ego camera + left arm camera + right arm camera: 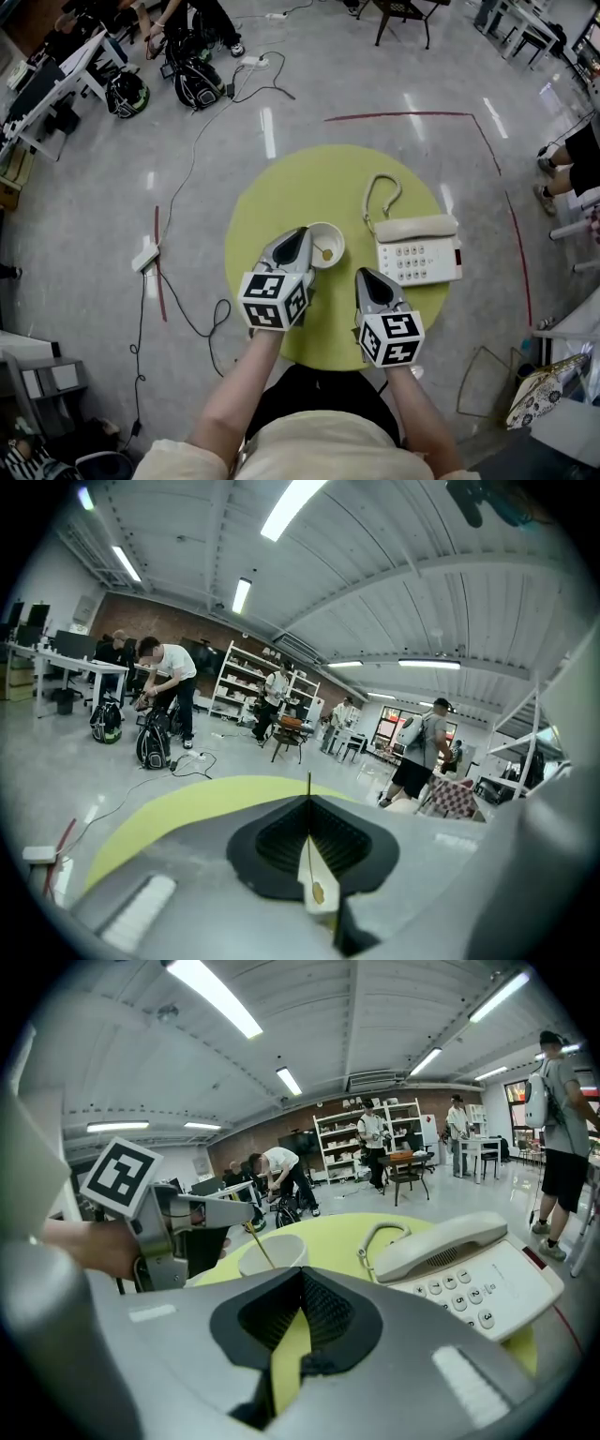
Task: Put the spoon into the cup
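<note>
On the round green bench (281,197) a white cup (330,234) stands near the middle, with a beige phone (417,258) just to its right, receiver on its cradle and cord looped behind; the spoon (325,251) is thin and gold, its bowl down inside the cup and its handle slanting up and out to the left. At the cup's left rim the left gripper (302,232) has its jaws pressed together on the handle, pinching it near the top; its own view shows the handle as a fine line in the seam of the jaws and the spoon's bowl (319,891) below them. Nearer the person, the right gripper (364,274) hovers over the bench, apart from cup and phone, jaws pressed together with nothing between them; its view shows the left gripper (246,1213), the handle (260,1244) slanting into the cup (277,1255), and the phone (469,1269) to the right.
</note>
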Motion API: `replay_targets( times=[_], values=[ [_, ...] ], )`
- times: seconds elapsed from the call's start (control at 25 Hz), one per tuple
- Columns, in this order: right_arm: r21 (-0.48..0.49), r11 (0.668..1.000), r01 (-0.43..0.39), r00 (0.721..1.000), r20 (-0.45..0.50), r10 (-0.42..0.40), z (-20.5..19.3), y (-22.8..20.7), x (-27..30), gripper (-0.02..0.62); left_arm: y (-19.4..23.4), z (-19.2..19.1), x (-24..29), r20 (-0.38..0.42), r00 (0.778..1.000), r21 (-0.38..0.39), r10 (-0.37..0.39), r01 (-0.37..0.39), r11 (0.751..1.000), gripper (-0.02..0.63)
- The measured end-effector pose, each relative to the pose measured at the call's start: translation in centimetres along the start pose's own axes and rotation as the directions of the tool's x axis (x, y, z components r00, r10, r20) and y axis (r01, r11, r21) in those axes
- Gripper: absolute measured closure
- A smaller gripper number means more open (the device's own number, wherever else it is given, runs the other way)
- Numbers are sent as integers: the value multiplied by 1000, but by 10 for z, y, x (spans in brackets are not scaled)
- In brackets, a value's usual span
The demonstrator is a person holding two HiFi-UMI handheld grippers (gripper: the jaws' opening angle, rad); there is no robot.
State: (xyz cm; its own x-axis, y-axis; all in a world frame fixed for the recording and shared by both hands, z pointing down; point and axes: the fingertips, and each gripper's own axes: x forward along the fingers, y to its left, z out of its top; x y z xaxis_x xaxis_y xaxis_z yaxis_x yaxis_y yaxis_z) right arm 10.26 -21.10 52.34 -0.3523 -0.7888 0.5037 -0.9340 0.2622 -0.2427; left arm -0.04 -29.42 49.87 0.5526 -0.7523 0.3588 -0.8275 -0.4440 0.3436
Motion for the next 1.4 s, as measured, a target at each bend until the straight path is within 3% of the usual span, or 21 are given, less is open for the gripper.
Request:
replay_targets(
  times=[0.56, 0.92, 1.4],
  values=[
    [-2, 1000, -5, 1000, -12, 5, 0, -2, 4, 594, 8, -13, 6, -12, 1000, -34, 2, -2, 999, 601],
    [-4, 1000, -9, 1000, -22, 9, -1, 0, 8, 594, 21, -16, 9, -32, 999, 1, 15, -15, 1000, 595],
    [-4, 1000, -22, 999, -35, 22, -4, 3, 14, 594, 35, -22, 11, -67, 997, -12, 23, -24, 1000, 584]
  ],
)
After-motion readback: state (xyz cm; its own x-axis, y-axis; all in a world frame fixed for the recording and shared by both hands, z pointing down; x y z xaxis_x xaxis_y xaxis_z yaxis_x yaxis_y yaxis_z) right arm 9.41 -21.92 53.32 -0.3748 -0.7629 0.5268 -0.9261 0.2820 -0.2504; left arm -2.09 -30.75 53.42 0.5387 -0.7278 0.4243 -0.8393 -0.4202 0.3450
